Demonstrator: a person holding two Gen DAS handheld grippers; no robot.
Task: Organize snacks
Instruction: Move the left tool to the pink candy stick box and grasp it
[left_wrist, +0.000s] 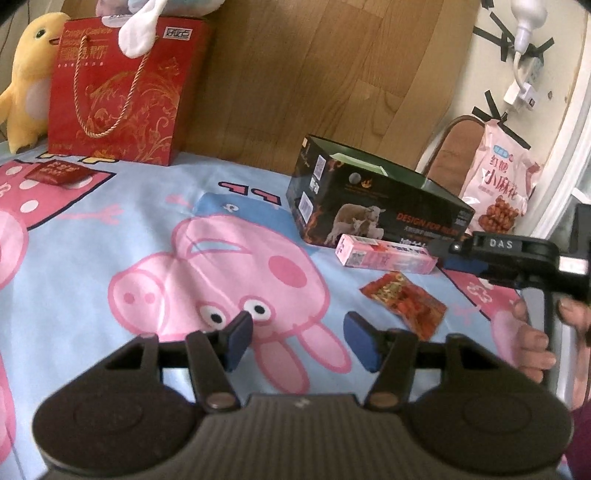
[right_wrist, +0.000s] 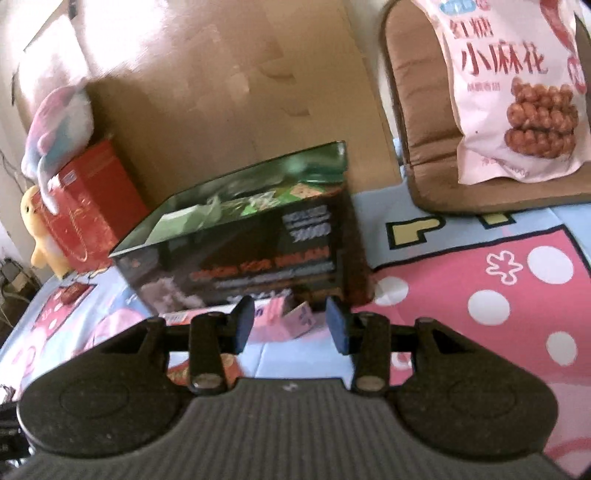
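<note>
Pink box (left_wrist: 386, 254) lengthwise along black box (left_wrist: 373, 206)

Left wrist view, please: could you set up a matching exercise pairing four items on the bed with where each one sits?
Items:
1. red gift bag
2. black open box
3. slim pink box
4. orange snack packet

Places:
A. directly in front of the black box
B. far left, beside a yellow plush toy
C. nearest the left gripper
D. behind the slim pink box

Pairs: 1-B, 2-D, 3-A, 4-C
</note>
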